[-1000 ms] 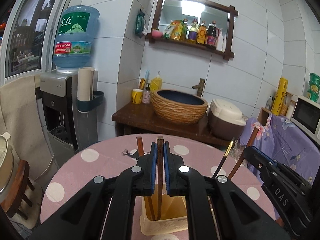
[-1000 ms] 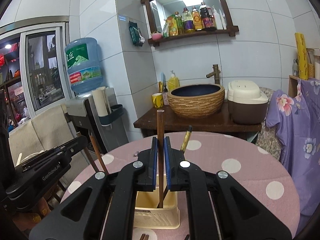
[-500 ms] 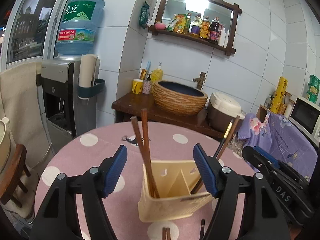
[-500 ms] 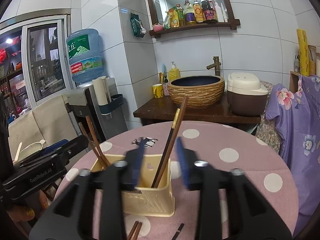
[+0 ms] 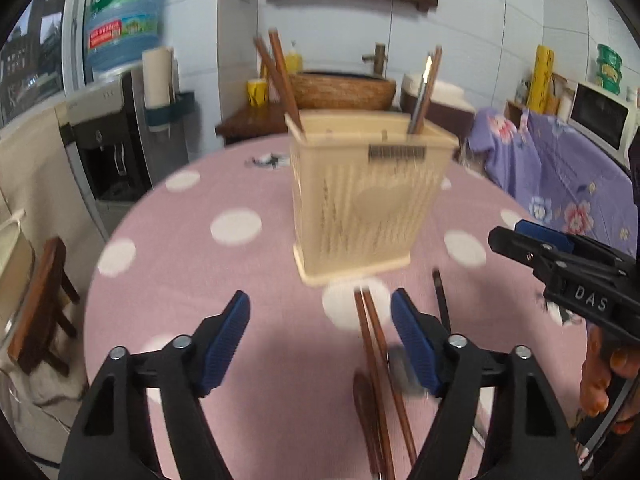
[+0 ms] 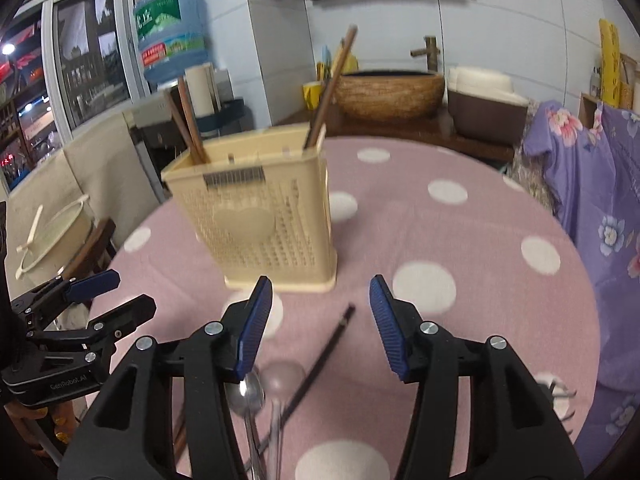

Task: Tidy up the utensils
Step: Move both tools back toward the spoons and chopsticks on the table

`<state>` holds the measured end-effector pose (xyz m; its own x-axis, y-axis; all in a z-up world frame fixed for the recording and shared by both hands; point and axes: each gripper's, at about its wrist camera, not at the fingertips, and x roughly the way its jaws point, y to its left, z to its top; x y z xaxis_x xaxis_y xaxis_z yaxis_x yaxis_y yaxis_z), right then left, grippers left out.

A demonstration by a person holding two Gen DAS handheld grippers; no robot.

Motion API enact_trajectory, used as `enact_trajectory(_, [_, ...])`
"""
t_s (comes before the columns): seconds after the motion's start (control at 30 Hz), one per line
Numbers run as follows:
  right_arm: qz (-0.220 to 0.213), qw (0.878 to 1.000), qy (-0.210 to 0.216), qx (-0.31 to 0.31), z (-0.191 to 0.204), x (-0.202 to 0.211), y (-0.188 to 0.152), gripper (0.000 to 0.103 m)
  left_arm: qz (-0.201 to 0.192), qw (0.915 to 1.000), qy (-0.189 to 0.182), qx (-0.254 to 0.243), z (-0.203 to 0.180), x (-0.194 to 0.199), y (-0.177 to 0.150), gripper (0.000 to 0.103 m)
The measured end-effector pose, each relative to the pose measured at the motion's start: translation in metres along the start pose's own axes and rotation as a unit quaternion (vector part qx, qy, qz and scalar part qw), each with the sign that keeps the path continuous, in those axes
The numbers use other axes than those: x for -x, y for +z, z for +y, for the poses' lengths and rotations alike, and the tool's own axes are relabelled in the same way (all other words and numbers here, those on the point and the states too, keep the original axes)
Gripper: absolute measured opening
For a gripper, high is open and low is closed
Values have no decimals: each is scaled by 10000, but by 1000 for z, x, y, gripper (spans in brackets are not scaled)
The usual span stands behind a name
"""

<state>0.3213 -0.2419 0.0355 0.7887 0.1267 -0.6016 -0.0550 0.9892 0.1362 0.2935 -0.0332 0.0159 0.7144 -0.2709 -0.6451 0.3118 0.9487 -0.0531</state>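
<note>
Nearest to me, both grippers hang low over the pink spotted bench (image 6: 472, 232), on the near side of the cream utensil holder (image 6: 256, 208). The left gripper (image 5: 320, 340) stands released with nothing between its pads; its jaws have just been closing a little, and a pair of brown chopsticks (image 5: 376, 364) lies on the cloth just inside its right pad. The right gripper (image 6: 318, 320) is likewise released and empty, its jaws having opened just now, with a single dark chopstick (image 6: 324, 356) lying slantwise under the gap and a metal spoon (image 6: 250, 392) beside its left finger.

Farther off stands the holder itself. Two brown chopsticks (image 6: 186, 120) lean in its left corner, and another pair (image 6: 332, 84) leans out of the right.

The loose pieces in front of the holder lie close and partly crossed, I think. A grab here could pinch two things at once, or nudge the spoon aside. A thin stick flat on cloth may also roll from the pads.
</note>
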Motion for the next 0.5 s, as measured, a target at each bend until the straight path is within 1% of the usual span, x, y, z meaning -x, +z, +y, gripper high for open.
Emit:
enact_trajectory(0.1, [213, 9997, -40, -75, -2, -4, -27, 52, 355, 9993, -111, 81, 2, -8, -22, 54])
enact_trajectory(0.2, [385, 9991, -52, -193, -5, -6, -46, 52, 656, 9972, -315, 171, 1, -13, -41, 48])
enact_trajectory(0.23, [417, 9989, -50, -224, -6, -5, -51, 52, 718, 9965, -381, 206, 1, -14, -46, 47])
enact_trajectory(0.37, [522, 9982, -85, -272, -6, -6, -63, 52, 873, 9950, -433, 238, -4, -18, -58, 40])
enact_trajectory(0.5, [570, 9978, -83, -332, -7, -5, -66, 52, 995, 9939, -443, 186, -9, -21, -65, 34])
